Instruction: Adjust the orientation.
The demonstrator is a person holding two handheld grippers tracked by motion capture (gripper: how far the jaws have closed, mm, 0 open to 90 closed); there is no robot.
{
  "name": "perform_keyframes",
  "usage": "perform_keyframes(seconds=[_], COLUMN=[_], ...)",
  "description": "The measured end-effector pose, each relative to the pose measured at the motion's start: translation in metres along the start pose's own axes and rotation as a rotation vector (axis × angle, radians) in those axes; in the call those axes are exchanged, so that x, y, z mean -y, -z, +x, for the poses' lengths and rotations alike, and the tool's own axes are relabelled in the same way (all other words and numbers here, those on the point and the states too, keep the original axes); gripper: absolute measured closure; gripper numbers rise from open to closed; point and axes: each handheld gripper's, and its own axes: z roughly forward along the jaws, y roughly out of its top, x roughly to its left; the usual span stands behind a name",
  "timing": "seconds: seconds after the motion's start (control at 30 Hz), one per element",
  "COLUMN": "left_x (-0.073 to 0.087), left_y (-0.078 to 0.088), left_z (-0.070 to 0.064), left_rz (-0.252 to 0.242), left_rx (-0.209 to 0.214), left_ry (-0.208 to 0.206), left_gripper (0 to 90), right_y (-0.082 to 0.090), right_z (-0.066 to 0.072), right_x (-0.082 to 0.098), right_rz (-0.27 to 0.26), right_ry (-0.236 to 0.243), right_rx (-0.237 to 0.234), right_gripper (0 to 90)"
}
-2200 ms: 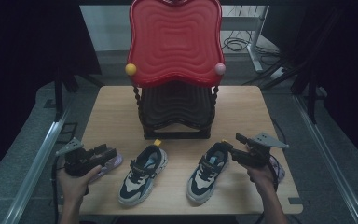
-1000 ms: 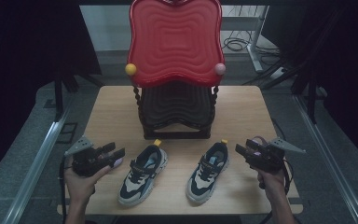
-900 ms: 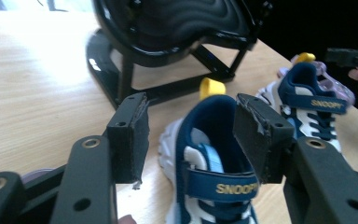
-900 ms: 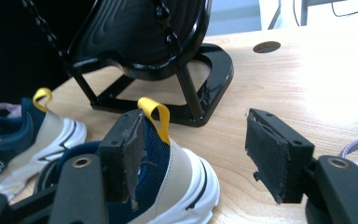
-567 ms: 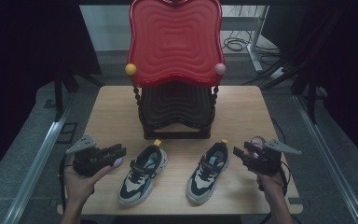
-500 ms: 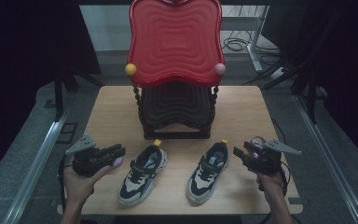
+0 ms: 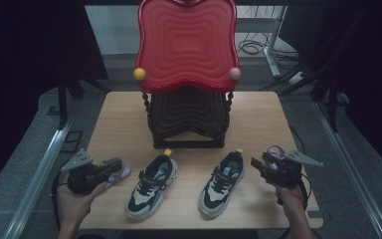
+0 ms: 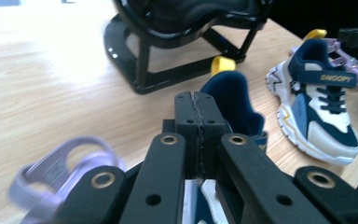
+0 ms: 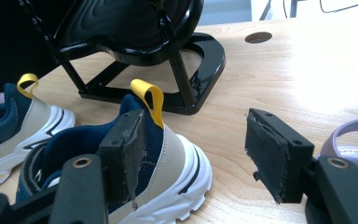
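The high view is dim, with dark surroundings and a soft, even light on the wooden table point(image 7: 124, 119); the picture is slightly grainy. In the left gripper view, glare whitens the table's far left part, and the purple ring point(image 8: 60, 163) at the bottom is blurred. The right gripper view is brighter; the table washes out toward its upper right, and the black stand point(image 9: 168, 60) shows glossy highlights.

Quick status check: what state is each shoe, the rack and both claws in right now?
Left shoe: upright on table, untouched.
Right shoe: upright on table, untouched.
Rack: standing behind the shoes, red top tier bare.
Left claw: shut, holding nothing.
Right claw: open, beside right shoe's heel.
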Motion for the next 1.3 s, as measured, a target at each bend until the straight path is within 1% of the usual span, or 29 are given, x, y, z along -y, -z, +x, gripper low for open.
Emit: perform_keyframes(seconds=[0.03,0.07,0.2,0.23,0.27,0.3,0.33,0.47,0.57,0.73,0.77,0.8,0.93,1.0,1.1,1.17,1.23,1.3], left_x=[0.000,0.004,0.015,0.015,0.020,0.020,0.025,0.031,0.033,0.042,0.042,0.046,0.051,0.055,0.057,0.061,0.063,0.068], left_y=[0.000,0.003,0.009,0.009,0.012,0.012,0.014,0.017,0.017,0.014,0.014,0.014,0.012,0.010,0.009,0.006,0.005,0.004], left_z=[0.000,0.004,0.011,0.011,0.014,0.014,0.017,0.020,0.022,0.024,0.024,0.025,0.027,0.029,0.030,0.032,0.033,0.035], left_rz=[0.000,0.011,0.033,0.033,0.037,0.037,0.039,0.048,0.054,0.086,0.086,0.094,0.106,0.126,0.139,0.161,0.166,0.183], left_rx=[0.000,-0.010,-0.043,-0.043,-0.051,-0.051,-0.057,-0.067,-0.071,-0.083,-0.083,-0.086,-0.094,-0.108,-0.114,-0.125,-0.128,-0.131], left_ry=[0.000,0.005,0.015,0.015,0.028,0.028,0.037,0.048,0.054,0.062,0.062,0.069,0.081,0.079,0.079,0.082,0.082,0.095], left_gripper=[90.0,89.9,89.9,89.9,89.9,89.9,89.9,89.9,89.9,89.9,90.0,89.9,89.9,89.9,89.9,89.9,89.9,89.9], right_y=[0.000,-0.002,-0.004,-0.004,-0.004,-0.004,-0.003,-0.002,-0.002,-0.003,-0.003,-0.003,-0.003,-0.004,-0.004,-0.004,-0.004,-0.005], right_z=[0.000,0.001,0.003,0.003,0.004,0.004,0.005,0.003,0.002,0.002,0.002,0.002,0.002,0.002,0.002,0.001,0.001,0.001], right_x=[0.000,0.001,0.002,0.002,0.002,0.002,0.002,0.002,0.003,0.003,0.003,0.003,0.004,0.005,0.005,0.005,0.005,0.006], right_rz=[0.000,0.007,0.017,0.017,0.015,0.015,0.015,0.013,0.015,0.019,0.019,0.021,0.027,0.025,0.028,0.031,0.032,0.034], right_ry=[0.000,0.002,0.015,0.015,0.016,0.016,0.017,0.013,0.012,0.010,0.010,0.011,0.012,0.016,0.010,0.010,0.010,0.011], right_rx=[0.000,0.000,0.002,0.002,0.005,0.005,0.005,0.013,0.015,0.020,0.020,0.022,0.028,0.037,0.037,0.040,0.040,0.042], right_gripper=[38.2,38.1,38.0,38.0,37.9,37.9,37.9,37.8,37.9,37.8,37.8,37.8,37.7,37.7,37.7,37.7,37.7,37.5])
